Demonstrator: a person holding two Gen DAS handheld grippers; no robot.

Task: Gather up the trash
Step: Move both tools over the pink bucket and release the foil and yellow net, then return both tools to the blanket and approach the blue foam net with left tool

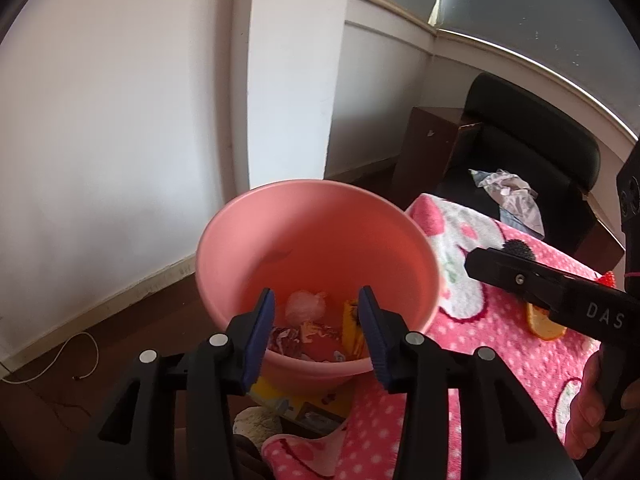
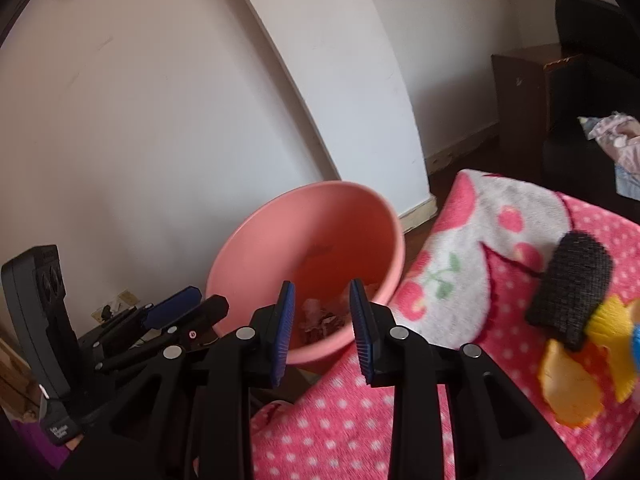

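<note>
A pink bucket (image 1: 320, 236) stands on the floor beside a surface covered with a pink polka-dot blanket (image 1: 500, 344). Crumpled wrappers and a yellow packet (image 1: 352, 330) lie in its bottom. My left gripper (image 1: 316, 320) is open and empty just above the bucket's near rim. My right gripper (image 2: 322, 316) is open and empty, facing the bucket (image 2: 288, 240) from the blanket (image 2: 460, 308) side. On the blanket lie a black mesh piece (image 2: 570, 288), an orange peel-like scrap (image 2: 568, 384) and a yellow scrap (image 2: 612, 332).
A black chair (image 1: 532, 148) with crumpled cloth (image 1: 512, 196) on its seat stands behind the blanket, next to a brown wooden cabinet (image 1: 428, 144). White walls and a pillar rise behind the bucket. A white cable (image 1: 60, 360) lies on the dark floor at left.
</note>
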